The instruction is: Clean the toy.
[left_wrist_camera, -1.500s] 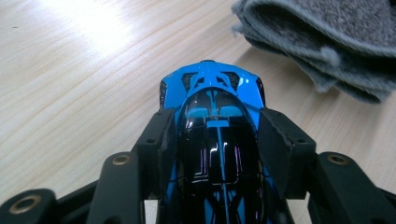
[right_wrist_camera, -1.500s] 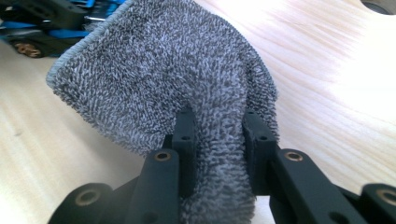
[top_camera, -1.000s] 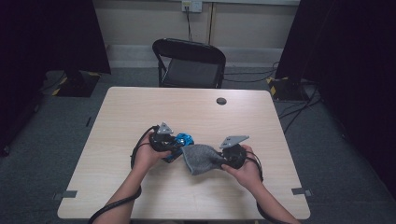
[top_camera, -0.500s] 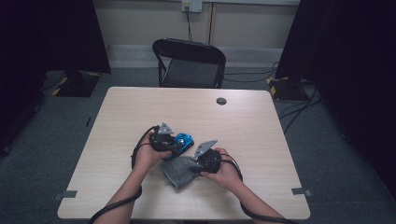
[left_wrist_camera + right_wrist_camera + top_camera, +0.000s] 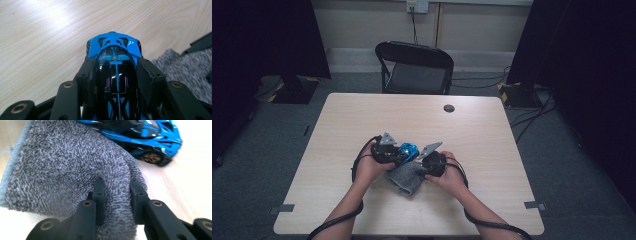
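A blue and black toy car (image 5: 113, 65) sits on the table, clamped from both sides by my left gripper (image 5: 113, 75); its nose points away from the camera. In the high view the car (image 5: 408, 150) lies at the table's middle, between my two hands. My right gripper (image 5: 116, 195) is shut on a bunched fold of a grey terry cloth (image 5: 62, 162), which lies beside the car (image 5: 150, 140). From above, the cloth (image 5: 404, 177) spreads under both hands, with the left gripper (image 5: 404, 156) to its upper left and the right gripper (image 5: 419, 167) on it.
The wooden table (image 5: 482, 135) has a small dark round cap (image 5: 449, 108) near its far edge. A black folding chair (image 5: 417, 67) stands behind the table. Dark curtains hang at both sides, and cables lie on the floor at the right.
My right hand has moved left with the grey cloth, bringing it in against the car. The left hand and the car have stayed put.
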